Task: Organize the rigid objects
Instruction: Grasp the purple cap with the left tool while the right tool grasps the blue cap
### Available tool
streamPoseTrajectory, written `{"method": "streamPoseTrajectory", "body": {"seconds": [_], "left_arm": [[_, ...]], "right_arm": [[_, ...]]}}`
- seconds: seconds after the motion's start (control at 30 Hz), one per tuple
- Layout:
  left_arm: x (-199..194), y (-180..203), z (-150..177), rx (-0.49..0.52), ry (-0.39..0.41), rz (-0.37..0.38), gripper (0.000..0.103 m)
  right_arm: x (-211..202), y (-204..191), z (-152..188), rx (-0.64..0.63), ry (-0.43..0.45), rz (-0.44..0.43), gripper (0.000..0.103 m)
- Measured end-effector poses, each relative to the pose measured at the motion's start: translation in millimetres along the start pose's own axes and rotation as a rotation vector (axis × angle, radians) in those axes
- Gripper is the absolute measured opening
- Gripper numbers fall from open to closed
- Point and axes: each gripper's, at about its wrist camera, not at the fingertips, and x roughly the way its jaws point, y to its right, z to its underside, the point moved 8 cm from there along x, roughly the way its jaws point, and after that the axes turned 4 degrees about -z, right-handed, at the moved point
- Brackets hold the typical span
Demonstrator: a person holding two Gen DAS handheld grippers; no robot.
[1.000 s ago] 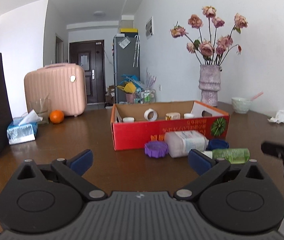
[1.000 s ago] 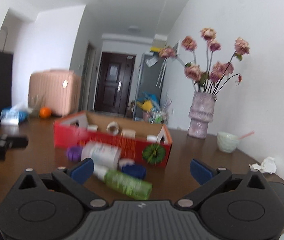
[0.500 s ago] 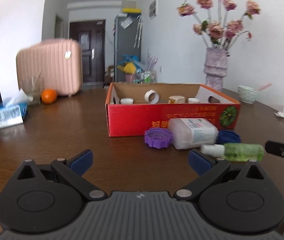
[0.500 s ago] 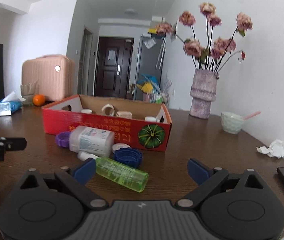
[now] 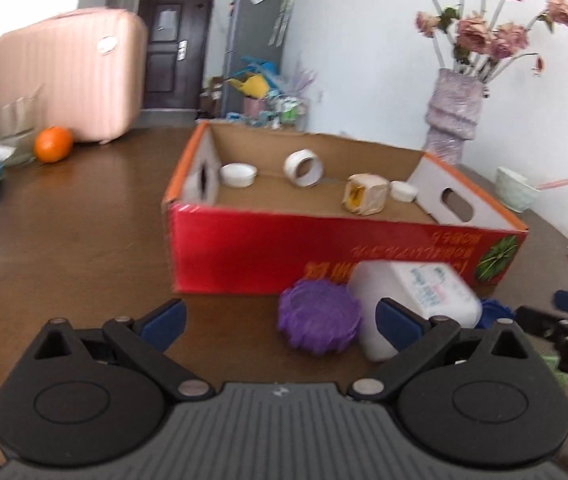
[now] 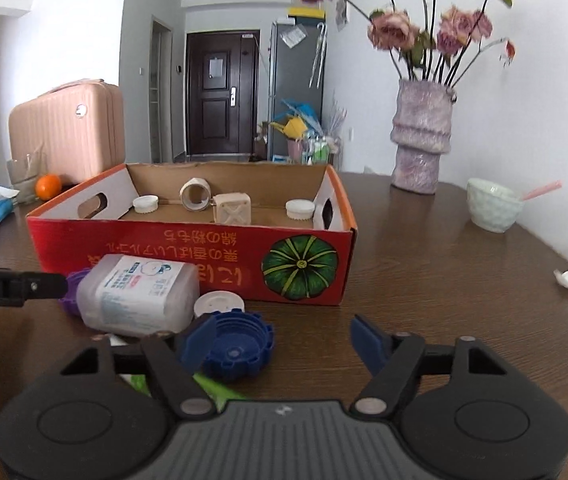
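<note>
Blue ribbed plastic cap (image 6: 231,350) lies open-side up on the brown wooden tabletop (image 6: 424,280) between the right hand-held gripper's (image 6: 278,344) closing jaws, nearer its left pad, not yet pinched. Left hand-held gripper (image 5: 280,318) is released, a purple ridged cap (image 5: 318,322) between its pads, touching a white squarish bottle (image 5: 412,300) lying before the red cardboard box (image 5: 284,248).

Left gripper (image 5: 280,316) jaws wide apart; right gripper (image 6: 284,340) jaws closing, tilted down.
</note>
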Motion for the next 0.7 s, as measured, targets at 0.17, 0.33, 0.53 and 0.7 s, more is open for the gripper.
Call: {"method": "streamPoseTrajectory", "body": {"seconds": [0.17, 0.33, 0.53, 0.7], "left_arm": [[15, 11, -2, 0.053, -0.007, -0.004, 0.091], [29, 15, 3, 0.035, -0.065, 0.028, 0.074], [29, 17, 6, 0.048, -0.075, 0.050, 0.058], [23, 18, 9, 0.053, -0.074, 0.036, 0.055]], "right_arm": [[15, -4, 0, -0.010, -0.035, -0.036, 0.067], [25, -10, 2, -0.002, -0.059, -0.080, 0.065], [29, -18, 5, -0.014, -0.068, -0.092, 0.056], [21, -14, 7, -0.002, -0.067, -0.068, 0.011]]}}
